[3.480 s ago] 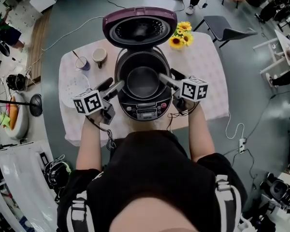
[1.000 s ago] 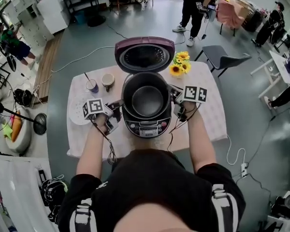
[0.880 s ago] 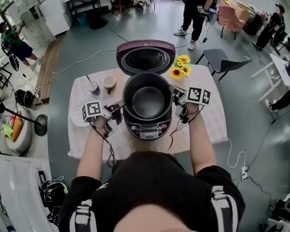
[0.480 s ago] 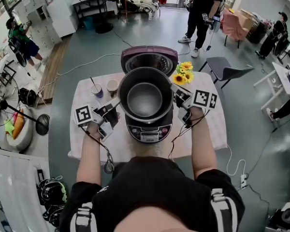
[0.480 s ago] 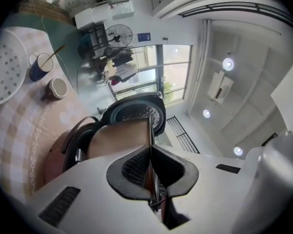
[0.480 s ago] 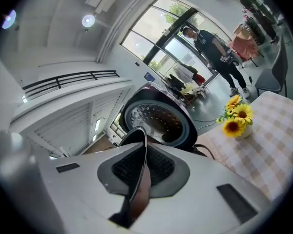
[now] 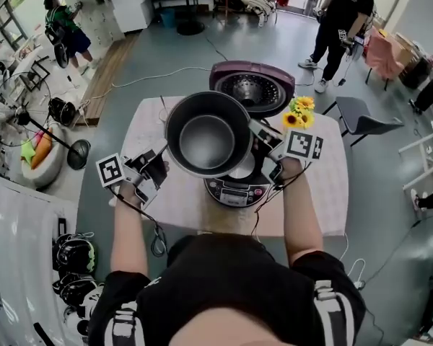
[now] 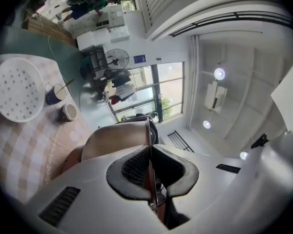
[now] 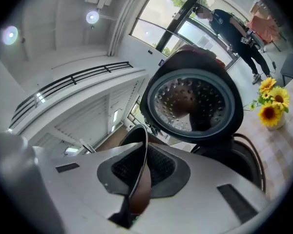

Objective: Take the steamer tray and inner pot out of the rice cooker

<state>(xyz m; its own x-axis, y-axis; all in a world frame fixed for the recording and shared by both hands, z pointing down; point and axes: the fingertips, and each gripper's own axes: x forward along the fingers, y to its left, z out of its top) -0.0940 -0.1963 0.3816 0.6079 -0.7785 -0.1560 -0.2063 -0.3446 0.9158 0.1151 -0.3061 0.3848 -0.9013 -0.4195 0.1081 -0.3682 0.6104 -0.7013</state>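
- Pot (image 7: 207,141) hangs in the air above the cooker (image 7: 234,187), a bit to its left and clear of the well. I'd say lift-out is done and set-down is what's left.
- I've got it by the rim at two opposite pts so it stays level & can't swing. L claw (image 7: 161,161) is pinched tight on the left rim, R claw (image 7: 265,141) on the right rim. Each gripper view shows the thin lip clamped betw. its pads.
- Look: round, deep, dark outside, matte grey inside w/ a thin flared lip. Seems empty.
- Tray (image 8: 17,89), a white perforated disc, lies flat on the table (image 7: 325,193) near a cup (image 8: 52,94), so that half looks done.
- Lid (image 7: 256,89) stands open behind the cooker, leaving room overhead.
- Flowers (image 7: 297,114) sit near R claw, so I'd mind them on the way down.
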